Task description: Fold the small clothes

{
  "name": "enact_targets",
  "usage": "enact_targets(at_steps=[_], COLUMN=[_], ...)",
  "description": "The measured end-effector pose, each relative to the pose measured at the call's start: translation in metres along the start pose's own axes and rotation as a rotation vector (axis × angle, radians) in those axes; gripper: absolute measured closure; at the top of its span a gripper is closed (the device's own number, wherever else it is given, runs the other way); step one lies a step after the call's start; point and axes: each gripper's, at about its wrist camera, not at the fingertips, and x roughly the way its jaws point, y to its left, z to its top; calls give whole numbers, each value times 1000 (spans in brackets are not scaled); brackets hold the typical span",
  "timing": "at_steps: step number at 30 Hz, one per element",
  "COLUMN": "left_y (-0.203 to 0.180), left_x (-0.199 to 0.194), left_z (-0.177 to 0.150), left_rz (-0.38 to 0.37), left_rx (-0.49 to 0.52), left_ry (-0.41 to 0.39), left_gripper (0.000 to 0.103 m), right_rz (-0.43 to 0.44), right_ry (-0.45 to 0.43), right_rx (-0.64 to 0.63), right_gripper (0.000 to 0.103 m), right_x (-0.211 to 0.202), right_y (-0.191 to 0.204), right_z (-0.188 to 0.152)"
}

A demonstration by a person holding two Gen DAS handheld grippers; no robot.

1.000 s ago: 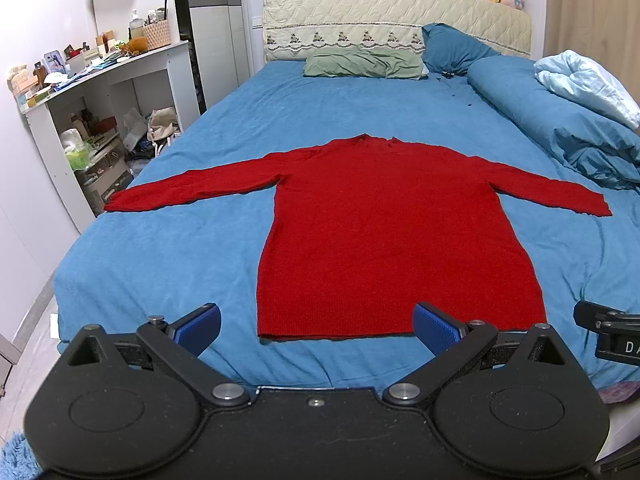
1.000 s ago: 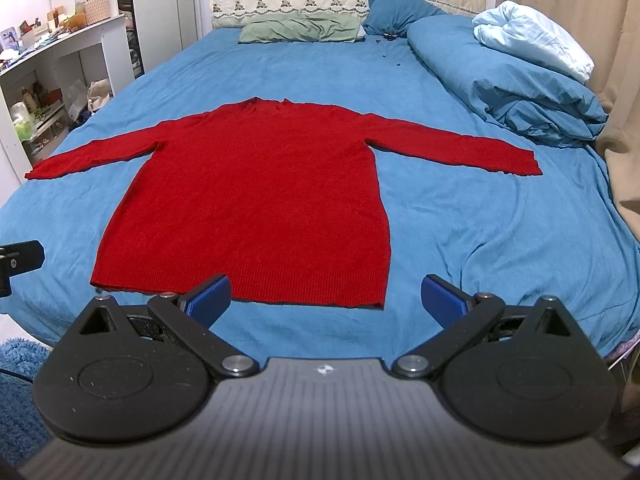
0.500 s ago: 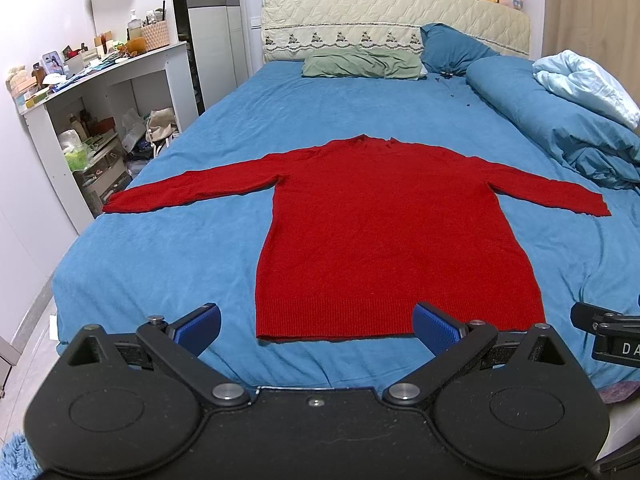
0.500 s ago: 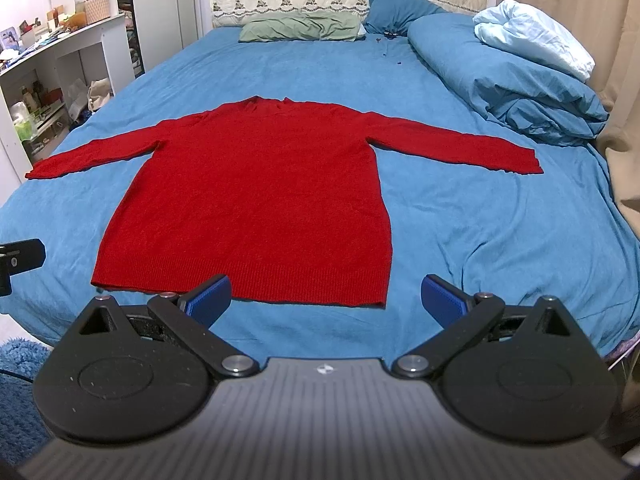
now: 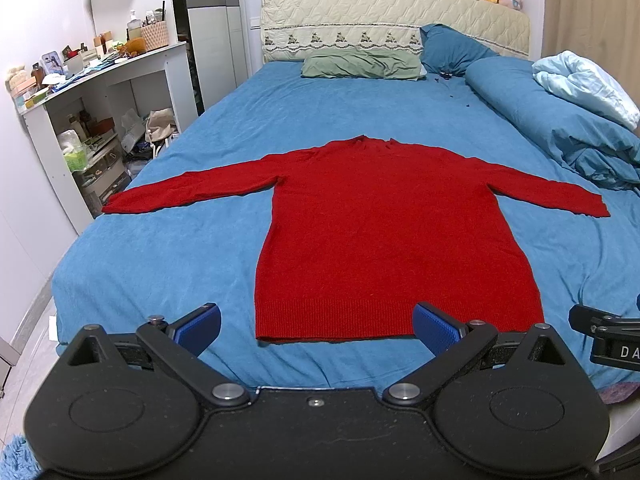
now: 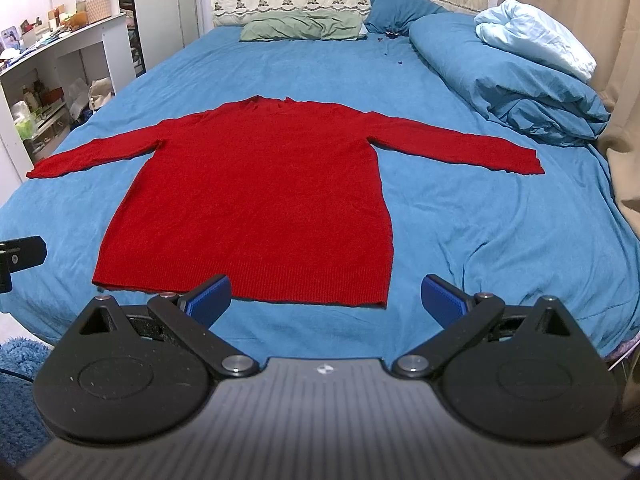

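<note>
A red long-sleeved sweater (image 5: 384,232) lies flat on the blue bed sheet (image 5: 168,248), both sleeves spread out sideways, hem toward me. It also shows in the right wrist view (image 6: 260,196). My left gripper (image 5: 316,326) is open and empty, held above the bed's near edge just short of the hem. My right gripper (image 6: 326,296) is open and empty, near the hem's right part. The right gripper's body shows at the right edge of the left wrist view (image 5: 608,332).
A rolled blue duvet (image 5: 560,124) with a pale blue cloth lies along the bed's right side. A green pillow (image 5: 360,66) and blue pillow lie at the headboard. A cluttered white shelf unit (image 5: 100,112) stands left of the bed. A beige curtain (image 6: 616,60) hangs at right.
Both grippers have crept very slightly toward the sweater's hem. Nothing else has moved.
</note>
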Motion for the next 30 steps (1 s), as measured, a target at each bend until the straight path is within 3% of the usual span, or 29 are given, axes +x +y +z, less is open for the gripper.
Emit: enact_targets(at_steps=[18, 23, 30], left_y=[-2, -24, -76], left_x=[0, -10, -16], left_z=[4, 35, 104], left_rz=[-6, -49, -148], left_rx=[8, 90, 207], left_ry=[-6, -79, -230], left_gripper=[0, 0, 0], right_rz=[5, -18, -124], right_ry=[-7, -56, -169], right_rx=[25, 101, 228], right_gripper=[0, 0, 0], right_x=[-2, -11, -27], right_y=[-5, -28, -92], right_z=[5, 23, 67])
